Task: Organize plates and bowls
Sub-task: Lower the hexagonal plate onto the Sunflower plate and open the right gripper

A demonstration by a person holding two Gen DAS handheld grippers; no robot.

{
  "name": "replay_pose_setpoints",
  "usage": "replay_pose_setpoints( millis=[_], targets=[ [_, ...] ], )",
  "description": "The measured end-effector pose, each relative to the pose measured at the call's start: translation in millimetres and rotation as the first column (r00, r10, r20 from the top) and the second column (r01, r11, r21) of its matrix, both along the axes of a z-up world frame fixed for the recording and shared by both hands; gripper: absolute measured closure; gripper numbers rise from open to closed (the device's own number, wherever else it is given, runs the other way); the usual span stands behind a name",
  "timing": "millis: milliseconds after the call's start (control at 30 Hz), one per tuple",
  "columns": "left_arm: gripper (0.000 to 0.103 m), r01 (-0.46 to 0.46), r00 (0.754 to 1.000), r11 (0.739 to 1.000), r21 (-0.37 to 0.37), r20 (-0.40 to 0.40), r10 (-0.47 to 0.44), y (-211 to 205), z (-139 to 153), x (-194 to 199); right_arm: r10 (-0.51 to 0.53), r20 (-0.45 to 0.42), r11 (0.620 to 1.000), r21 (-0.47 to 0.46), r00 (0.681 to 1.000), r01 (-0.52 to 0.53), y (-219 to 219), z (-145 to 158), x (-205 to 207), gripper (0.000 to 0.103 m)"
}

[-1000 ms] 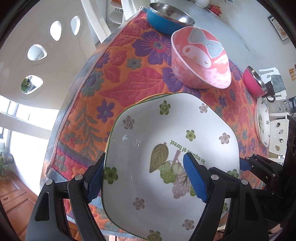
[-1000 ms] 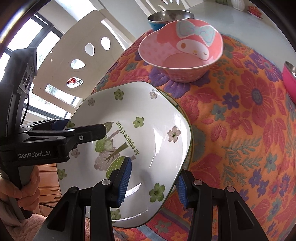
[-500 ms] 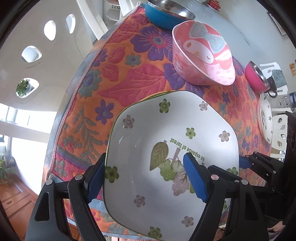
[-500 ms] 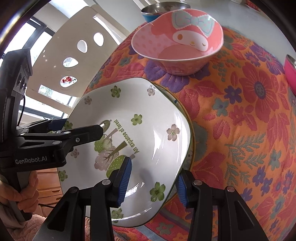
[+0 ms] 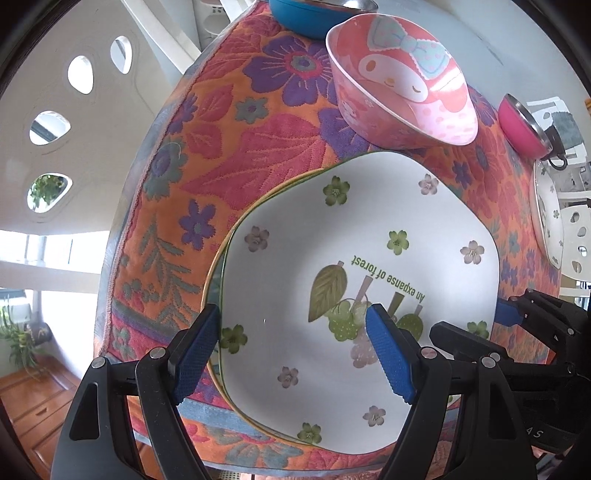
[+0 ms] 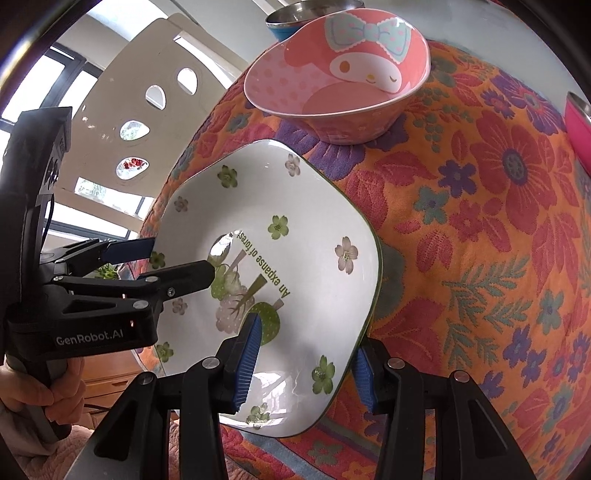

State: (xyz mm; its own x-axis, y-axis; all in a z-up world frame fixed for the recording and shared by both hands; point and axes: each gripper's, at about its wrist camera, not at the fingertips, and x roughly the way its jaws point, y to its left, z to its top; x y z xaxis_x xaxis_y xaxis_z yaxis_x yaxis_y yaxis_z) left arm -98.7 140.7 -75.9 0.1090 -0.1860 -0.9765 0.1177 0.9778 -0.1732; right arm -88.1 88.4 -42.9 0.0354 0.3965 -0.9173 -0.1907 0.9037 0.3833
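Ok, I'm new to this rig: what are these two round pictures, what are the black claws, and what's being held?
There is no robot arm. A person holds a two-finger gripper in each hand, and each gripper carries a fisheye camera looking forward along its own fingers, hence the round pictures.

One picture is from the left gripper, the other from the right gripper. The black claws with blue pads at the bottom are each camera's own fingers. Each view also shows the other gripper at its side.

Both grippers straddle the rim of one white flowered plate, one finger above it and one below. It sits over the near edge of a floral cloth. Beyond it stand a pink cartoon bowl, a blue bowl, a magenta bowl and another plate.
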Motion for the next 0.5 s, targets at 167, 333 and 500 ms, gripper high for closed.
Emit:
replay_pose_setpoints(
  millis=[167,333,500],
  targets=[
    [0.025,0.006,1.0,1.0,0.015,0.003,-0.006,-6.9,-1.9,3.6,0.012,-0.003,1.0,-0.001,1.0,-0.012,-2.3,1.9,-2.1,0.058],
    [0.025,-0.005,1.0,1.0,0.019,-0.002,0.005,-6.0,-3.0,6.7,0.02,0.001,1.0,-0.002,1.0,-0.02,-2.5,4.2,-5.6,0.058],
    [0.023,-0.012,1.0,0.999,0.033,0.0,0.012,-7.6,-2.2,5.7,0.009,0.014,1.0,0.01,1.0,-0.009,-8.5,8.1,-7.2,0.058]
  ],
)
